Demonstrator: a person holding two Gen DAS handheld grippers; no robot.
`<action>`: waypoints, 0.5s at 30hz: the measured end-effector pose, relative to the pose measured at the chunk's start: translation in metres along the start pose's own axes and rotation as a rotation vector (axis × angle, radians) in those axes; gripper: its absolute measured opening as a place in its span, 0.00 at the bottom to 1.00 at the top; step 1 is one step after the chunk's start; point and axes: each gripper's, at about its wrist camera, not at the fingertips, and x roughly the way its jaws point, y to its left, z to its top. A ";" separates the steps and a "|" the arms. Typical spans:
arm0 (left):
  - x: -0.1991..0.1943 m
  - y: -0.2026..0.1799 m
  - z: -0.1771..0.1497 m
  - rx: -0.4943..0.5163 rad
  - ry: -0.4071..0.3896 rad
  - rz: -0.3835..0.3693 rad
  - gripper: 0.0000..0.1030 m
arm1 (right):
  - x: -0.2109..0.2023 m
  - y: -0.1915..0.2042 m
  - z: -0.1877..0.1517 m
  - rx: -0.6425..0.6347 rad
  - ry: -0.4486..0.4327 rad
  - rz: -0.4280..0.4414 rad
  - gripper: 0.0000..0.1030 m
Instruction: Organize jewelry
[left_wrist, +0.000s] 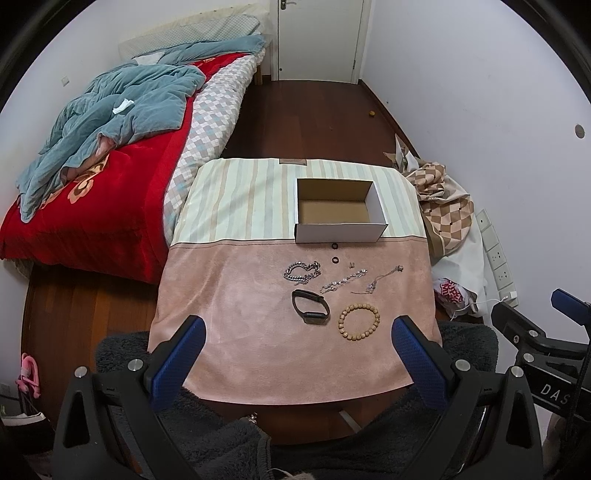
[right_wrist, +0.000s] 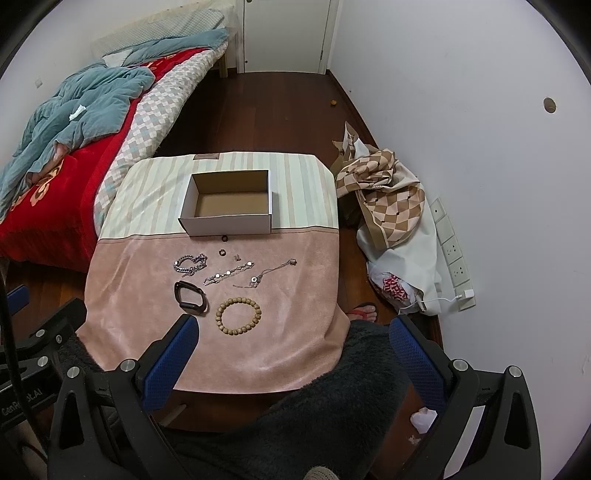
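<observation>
A small worktop (left_wrist: 258, 347) draped in a cloth, pink at the near half and pale-striped at the far half, carries an open white cardboard box (left_wrist: 340, 229) with a bare brown floor, standing toward the far right edge. Just before the box lie two small dark rings (left_wrist: 335, 246), then a row of silver pieces: a heavy silver chain bracelet (left_wrist: 302, 274), a thin silver link bracelet (left_wrist: 342, 281) and a fine silver chain with a pendant (left_wrist: 382, 278), whose details are too small to make out. Nearer sit a black smart band (left_wrist: 311, 307) and a tan wooden bead bracelet (left_wrist: 359, 322). The left tongs (left_wrist: 297, 363) and right tongs (right_wrist: 295, 363) both hover over the near edge, blue-padded fingers spread wide, gripping nothing. The worktop's legs are hidden by the cloth.
</observation>
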 end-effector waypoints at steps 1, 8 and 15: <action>0.000 0.000 0.000 0.000 0.002 -0.001 1.00 | 0.000 0.000 0.000 -0.002 -0.001 -0.002 1.00; -0.001 0.001 0.000 -0.002 -0.001 0.001 1.00 | -0.001 0.000 0.000 -0.001 -0.002 0.001 1.00; -0.002 0.000 -0.001 -0.002 -0.003 0.001 1.00 | -0.003 0.001 0.000 0.000 -0.005 0.001 1.00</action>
